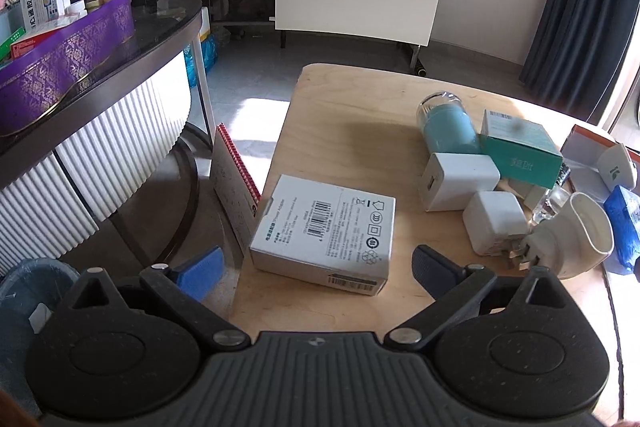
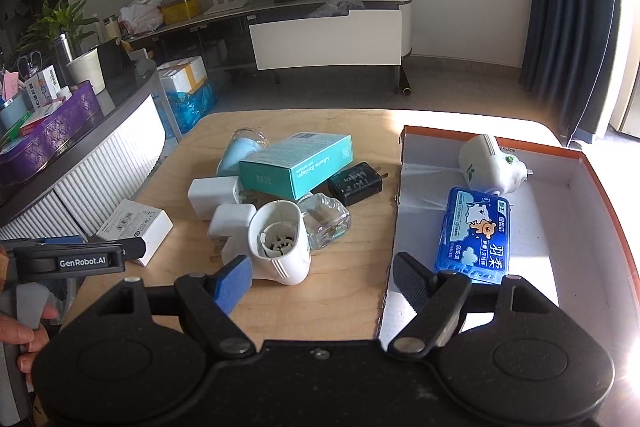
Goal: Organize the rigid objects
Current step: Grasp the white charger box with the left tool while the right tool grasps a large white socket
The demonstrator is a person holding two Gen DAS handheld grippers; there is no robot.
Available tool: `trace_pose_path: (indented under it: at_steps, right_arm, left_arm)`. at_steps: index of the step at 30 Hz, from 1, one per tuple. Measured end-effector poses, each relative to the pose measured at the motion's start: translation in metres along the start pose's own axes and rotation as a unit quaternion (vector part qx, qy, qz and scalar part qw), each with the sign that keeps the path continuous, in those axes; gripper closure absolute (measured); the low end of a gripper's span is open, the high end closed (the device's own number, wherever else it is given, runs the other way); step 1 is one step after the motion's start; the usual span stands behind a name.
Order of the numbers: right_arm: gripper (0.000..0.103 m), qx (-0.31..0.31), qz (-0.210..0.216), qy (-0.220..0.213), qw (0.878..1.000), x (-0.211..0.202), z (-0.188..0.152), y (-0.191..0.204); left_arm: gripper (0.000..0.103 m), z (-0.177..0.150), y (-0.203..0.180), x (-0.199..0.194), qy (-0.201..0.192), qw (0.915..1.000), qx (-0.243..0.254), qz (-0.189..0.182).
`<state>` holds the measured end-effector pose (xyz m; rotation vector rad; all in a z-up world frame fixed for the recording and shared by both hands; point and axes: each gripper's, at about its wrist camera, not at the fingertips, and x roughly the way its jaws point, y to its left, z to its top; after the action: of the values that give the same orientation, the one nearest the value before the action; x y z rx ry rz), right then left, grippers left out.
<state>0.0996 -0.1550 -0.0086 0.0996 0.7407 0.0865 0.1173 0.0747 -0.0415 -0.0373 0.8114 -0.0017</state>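
Box (image 1: 324, 233) lies dead ahead between your wide-open left gripper (image 1: 318, 263); right gripper (image 2: 324, 281), also open and empty, sits farther off.

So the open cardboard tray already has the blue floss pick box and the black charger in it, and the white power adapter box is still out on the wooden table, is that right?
Not quite. The black charger is still on the wooden table, beside the teal box. In the tray, next to the blue floss pick box, lies a white plug-in device. The right wrist view shows this. The white power adapter box is indeed on the table.

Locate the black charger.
In the right wrist view, the black charger lies on the wooden table, touching the teal box, left of the cardboard tray.
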Motion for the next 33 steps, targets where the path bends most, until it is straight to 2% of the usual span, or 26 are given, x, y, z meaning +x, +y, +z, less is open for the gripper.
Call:
trace_pose_path:
  at_steps: [6,8,12,14,16,22,25,27,28,33]
  right_arm:
    - [0.011,0.005,0.005,-0.001,1.000,0.004,-0.002,-0.001]
    - [0.011,0.010,0.009,0.004,1.000,0.008,-0.003,-0.001]
    - [0.011,0.009,0.016,0.011,1.000,0.017,-0.005,0.003]
    - [0.011,0.005,0.020,0.012,1.000,0.022,-0.004,0.008]
    - [0.011,0.005,0.025,0.015,1.000,0.028,-0.003,0.011]
    - [0.011,0.017,0.033,0.031,0.999,0.054,0.006,0.018]
    - [0.011,0.020,0.050,0.040,0.998,0.064,0.005,0.022]
    - [0.008,0.004,0.056,0.039,0.998,0.070,0.004,0.027]
    - [0.003,-0.005,0.055,0.036,0.998,0.073,0.003,0.030]
    - [0.001,-0.018,0.050,0.046,0.998,0.092,0.007,0.038]
  left_arm:
    - [0.000,0.002,0.002,0.027,0.015,0.9997,0.019,0.001]
    - [0.000,0.001,0.000,0.027,0.002,0.9997,0.023,-0.005]
    - [0.013,-0.002,-0.006,0.021,-0.017,0.9993,0.032,-0.001]
    - [0.024,-0.003,-0.001,0.016,-0.021,0.9996,0.019,0.007]
    - [0.025,-0.001,0.004,0.012,-0.019,0.9998,0.005,-0.004]
    - [0.025,-0.003,-0.002,0.000,-0.040,0.9990,0.007,-0.021]
    - [0.024,-0.006,-0.005,-0.007,-0.048,0.9986,0.007,-0.023]
    - [0.024,-0.006,-0.006,-0.009,-0.052,0.9983,0.009,-0.026]
    - [0.024,-0.006,-0.006,-0.010,-0.053,0.9981,0.008,-0.029]
    - [0.024,-0.004,-0.005,-0.007,-0.054,0.9977,-0.003,-0.040]
